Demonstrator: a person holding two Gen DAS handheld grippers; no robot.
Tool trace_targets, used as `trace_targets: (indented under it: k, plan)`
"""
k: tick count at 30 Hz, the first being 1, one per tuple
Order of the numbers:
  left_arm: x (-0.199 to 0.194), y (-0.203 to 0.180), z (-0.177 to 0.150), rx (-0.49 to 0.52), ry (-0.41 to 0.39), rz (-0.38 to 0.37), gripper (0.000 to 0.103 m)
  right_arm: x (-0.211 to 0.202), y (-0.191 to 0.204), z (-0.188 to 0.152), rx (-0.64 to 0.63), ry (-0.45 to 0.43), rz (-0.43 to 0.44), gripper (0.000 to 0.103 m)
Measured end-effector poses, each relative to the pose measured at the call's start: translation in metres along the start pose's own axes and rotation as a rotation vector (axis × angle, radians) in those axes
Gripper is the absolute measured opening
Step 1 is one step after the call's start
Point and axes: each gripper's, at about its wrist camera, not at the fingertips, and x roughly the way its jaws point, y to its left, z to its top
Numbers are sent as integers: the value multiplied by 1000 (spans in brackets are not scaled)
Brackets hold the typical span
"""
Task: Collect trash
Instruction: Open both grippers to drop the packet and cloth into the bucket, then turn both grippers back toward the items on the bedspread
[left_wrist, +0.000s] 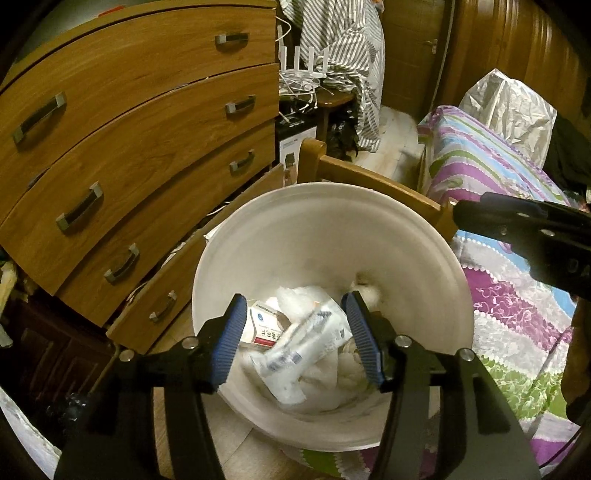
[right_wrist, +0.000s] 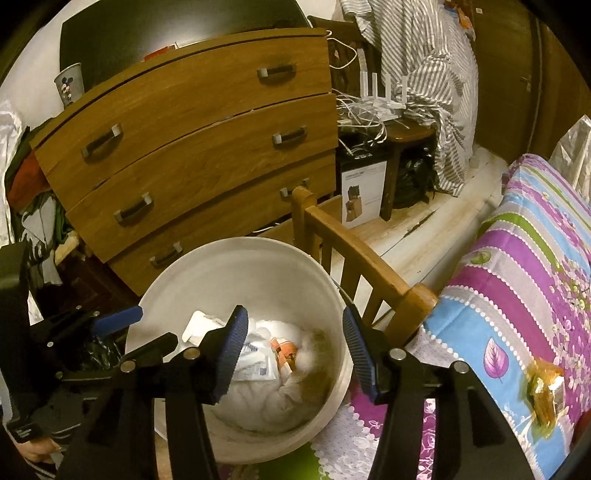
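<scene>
Both tongs hang over the white bin (left_wrist: 424, 236) with jaws spread wide and nothing held — left gripper (left_wrist: 295, 336), right gripper (right_wrist: 293, 350). The remaining trash, an orange wrapper (right_wrist: 545, 395), lies on the striped bedspread (right_wrist: 517, 258) well apart to the right. It looks light, crinkly and slippery — best pinched at a raised fold; the bed rail (right_wrist: 369, 258) crowds the bin, but room above the bed is open.

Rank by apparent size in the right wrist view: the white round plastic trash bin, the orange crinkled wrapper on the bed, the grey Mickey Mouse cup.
1. White round plastic trash bin, by far largest.
2. Orange crinkled wrapper.
3. Grey Mickey Mouse cup, though it stands much farther off, so that ranking is unsure.
</scene>
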Motion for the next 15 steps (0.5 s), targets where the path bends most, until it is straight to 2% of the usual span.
trace_targets:
  k: [15]
  plan:
    - [-13,-8,-3,14,-18,9,54,-30,-11,-18,21,-31,-8,55]
